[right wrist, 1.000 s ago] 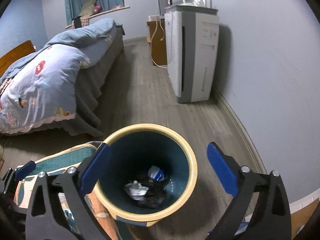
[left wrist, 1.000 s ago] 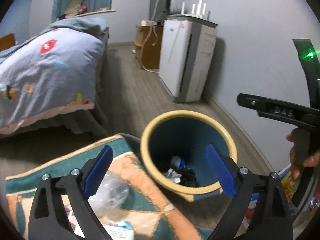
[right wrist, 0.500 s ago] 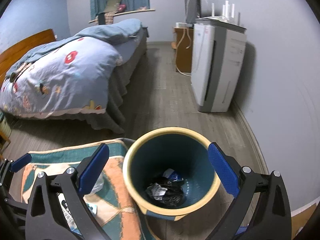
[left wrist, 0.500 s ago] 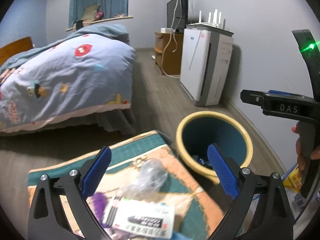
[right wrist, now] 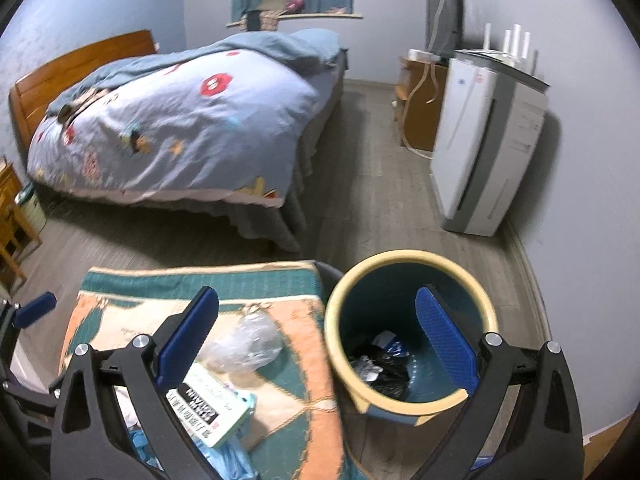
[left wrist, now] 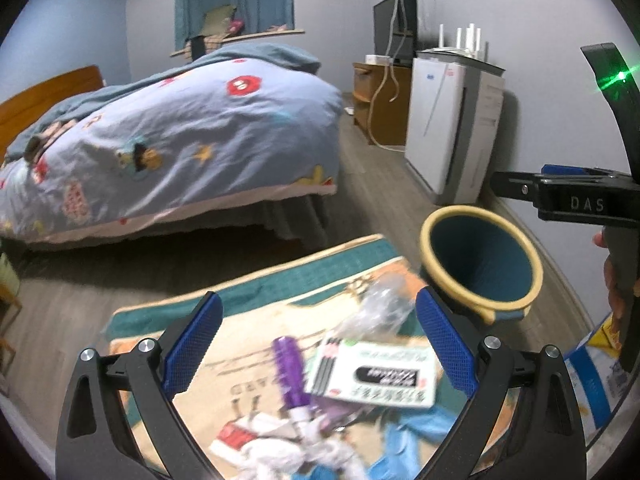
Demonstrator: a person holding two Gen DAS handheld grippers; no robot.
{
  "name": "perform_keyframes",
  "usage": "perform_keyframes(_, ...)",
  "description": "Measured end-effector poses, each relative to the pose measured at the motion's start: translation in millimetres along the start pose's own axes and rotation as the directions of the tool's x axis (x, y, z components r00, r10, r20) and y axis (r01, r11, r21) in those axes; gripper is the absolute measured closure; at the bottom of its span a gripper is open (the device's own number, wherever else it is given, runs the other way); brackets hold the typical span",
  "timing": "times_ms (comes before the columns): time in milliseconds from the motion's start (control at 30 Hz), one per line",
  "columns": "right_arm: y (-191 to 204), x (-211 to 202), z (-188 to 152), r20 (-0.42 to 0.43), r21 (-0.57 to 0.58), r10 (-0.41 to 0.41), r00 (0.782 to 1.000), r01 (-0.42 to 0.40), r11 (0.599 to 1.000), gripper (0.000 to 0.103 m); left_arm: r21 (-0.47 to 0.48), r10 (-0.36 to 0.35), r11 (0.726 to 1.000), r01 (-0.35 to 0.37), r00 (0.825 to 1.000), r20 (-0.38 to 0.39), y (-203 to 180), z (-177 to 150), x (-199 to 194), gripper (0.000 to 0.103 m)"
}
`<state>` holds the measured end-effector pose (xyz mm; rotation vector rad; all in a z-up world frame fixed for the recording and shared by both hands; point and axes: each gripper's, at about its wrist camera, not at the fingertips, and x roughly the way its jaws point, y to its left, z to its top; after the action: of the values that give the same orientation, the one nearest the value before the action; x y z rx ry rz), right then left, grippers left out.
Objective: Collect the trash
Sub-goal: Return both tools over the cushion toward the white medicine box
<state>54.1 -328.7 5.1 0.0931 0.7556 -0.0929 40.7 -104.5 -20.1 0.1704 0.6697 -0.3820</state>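
Blue-padded left gripper (left wrist: 318, 344) and right gripper (right wrist: 316, 340) both gape wide, empty; trash pile (left wrist: 320, 400) sits on the mat (left wrist: 256, 292), right beside the bin (right wrist: 408, 336) holding scraps.

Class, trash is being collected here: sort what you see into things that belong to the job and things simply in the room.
Job: trash bin; crumpled clear plastic; white printed packet; purple tube; open left gripper; open right gripper.

Just there: bed; white appliance; television; patterned cloth.
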Motion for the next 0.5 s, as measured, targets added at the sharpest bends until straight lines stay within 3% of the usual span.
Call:
perform_keyframes(267, 26, 25, -14, -0.102, 0.02, 0.103, 0.989, -0.102, 0.995, 0.006, -0.005, 0.066, 0.998, -0.067, 0.997, -0.038, 35, -19, -4, 0.007)
perform_keyframes(500, 47, 60, -33, -0.258, 0.066, 0.191, 0.947, -0.18, 0.981, 0.006, 0.005, 0.117, 0.993, -0.117, 0.989, -0.088, 57, -28, 8, 0.007)
